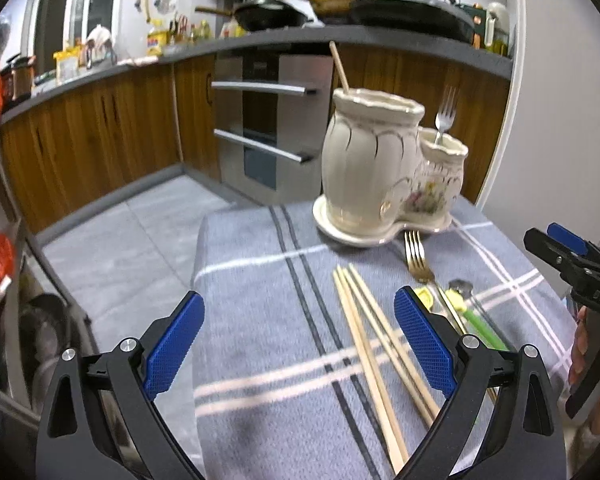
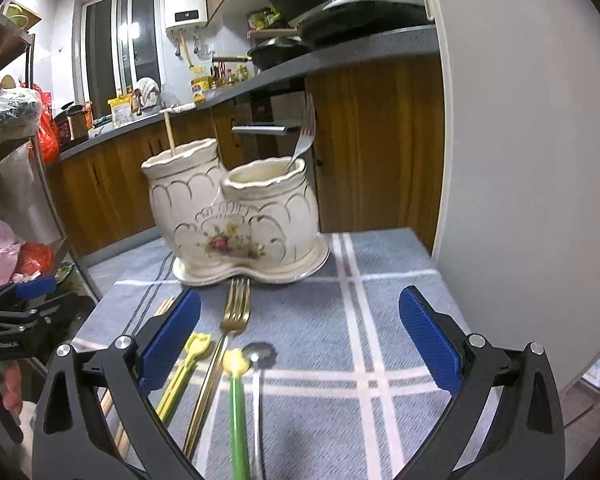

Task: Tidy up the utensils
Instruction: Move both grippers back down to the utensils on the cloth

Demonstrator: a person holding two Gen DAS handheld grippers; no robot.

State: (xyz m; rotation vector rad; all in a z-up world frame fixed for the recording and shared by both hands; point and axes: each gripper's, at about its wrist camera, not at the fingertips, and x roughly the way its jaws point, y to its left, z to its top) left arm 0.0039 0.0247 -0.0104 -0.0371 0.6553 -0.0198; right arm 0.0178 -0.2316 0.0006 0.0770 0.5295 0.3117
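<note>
Both jaws wide, empty. Left gripper (image 1: 300,344) over chopsticks (image 1: 374,344); next: clamp, drop in holder (image 1: 376,168) at 12 o'clock.

I see the cream ceramic twin-pot holder (image 2: 236,220) near the far edge of the blue-grey checked tablecloth (image 2: 380,320); before it lie a gold metal fork (image 2: 236,308), with pale wooden chopsticks (image 1: 364,320) left of it.

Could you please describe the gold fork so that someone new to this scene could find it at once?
Start at the cream ceramic holder on the blue checked cloth. Directly before its base lies the gold fork, tines toward the holder; its neighbours are wooden chopsticks, yellow-and-green plastic pieces and a silver spoon.
</note>
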